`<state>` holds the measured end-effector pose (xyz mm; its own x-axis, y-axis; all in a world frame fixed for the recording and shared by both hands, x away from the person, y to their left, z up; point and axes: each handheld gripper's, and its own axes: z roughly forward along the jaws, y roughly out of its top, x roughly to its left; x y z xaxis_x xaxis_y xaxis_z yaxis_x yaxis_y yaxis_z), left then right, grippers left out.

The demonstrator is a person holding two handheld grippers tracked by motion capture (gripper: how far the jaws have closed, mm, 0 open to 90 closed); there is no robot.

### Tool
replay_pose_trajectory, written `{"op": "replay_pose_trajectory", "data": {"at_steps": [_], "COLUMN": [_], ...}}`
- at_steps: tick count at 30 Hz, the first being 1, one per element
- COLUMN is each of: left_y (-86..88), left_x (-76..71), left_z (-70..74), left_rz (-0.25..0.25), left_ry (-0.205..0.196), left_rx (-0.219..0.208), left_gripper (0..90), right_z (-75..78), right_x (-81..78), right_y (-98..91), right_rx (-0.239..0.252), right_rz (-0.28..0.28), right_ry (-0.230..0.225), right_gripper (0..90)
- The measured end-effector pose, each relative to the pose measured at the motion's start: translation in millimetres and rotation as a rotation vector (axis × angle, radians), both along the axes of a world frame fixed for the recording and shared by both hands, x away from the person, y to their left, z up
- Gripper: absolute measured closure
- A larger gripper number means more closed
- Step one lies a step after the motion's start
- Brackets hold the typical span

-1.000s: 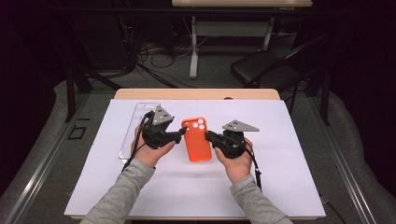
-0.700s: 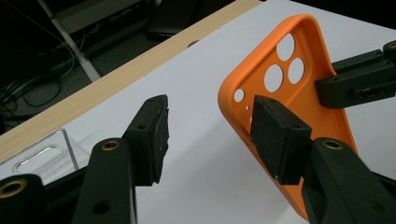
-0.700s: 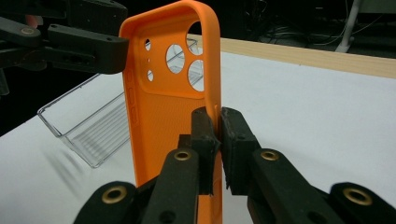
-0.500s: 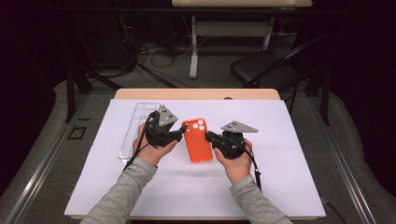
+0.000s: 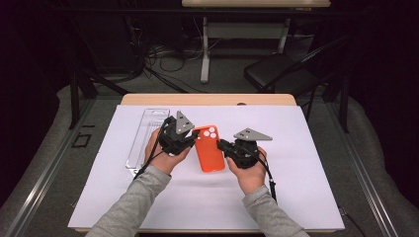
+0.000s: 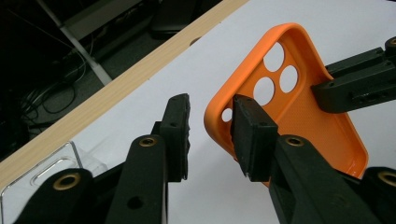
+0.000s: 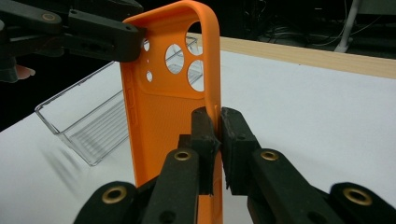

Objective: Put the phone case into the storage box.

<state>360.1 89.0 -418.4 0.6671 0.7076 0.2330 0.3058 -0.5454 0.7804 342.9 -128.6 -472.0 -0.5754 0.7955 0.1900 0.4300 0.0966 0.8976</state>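
A clear plastic packaging tray (image 5: 144,139) is seen lying at the left on the white sheet (image 5: 306,187) that covers the wooden table (image 5: 207,99). Just to its right, the left gripper (image 5: 190,140) is held at the near-left corner of the orange phone case (image 5: 209,148). Its jaws have just been closing; in the left gripper view a narrow gap is left between them, one pad (image 6: 250,135) is set at the case's rim by the camera holes, the other stands outside, and the rim is not yet pinched. The case is held up off the sheet between the two grippers. At its right edge, the right gripper (image 5: 225,149) is clamped tight on the side wall
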Motion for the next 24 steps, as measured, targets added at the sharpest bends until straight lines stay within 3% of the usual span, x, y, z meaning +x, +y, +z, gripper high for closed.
{"op": "replay_pose_trajectory", "data": {"at_steps": [24], "left_y": [0.4], "left_x": [1.1], "left_z": [-0.5], "left_rz": [-0.014], "left_ry": [0.013], "left_rx": [0.008], "left_gripper": [80.2], "right_z": [-1.2], "right_x": [-0.4], "right_y": [1.3], "right_rx": [0.0], "right_rz": [0.002], "right_ry": [0.004], "right_gripper": [84.3]}}
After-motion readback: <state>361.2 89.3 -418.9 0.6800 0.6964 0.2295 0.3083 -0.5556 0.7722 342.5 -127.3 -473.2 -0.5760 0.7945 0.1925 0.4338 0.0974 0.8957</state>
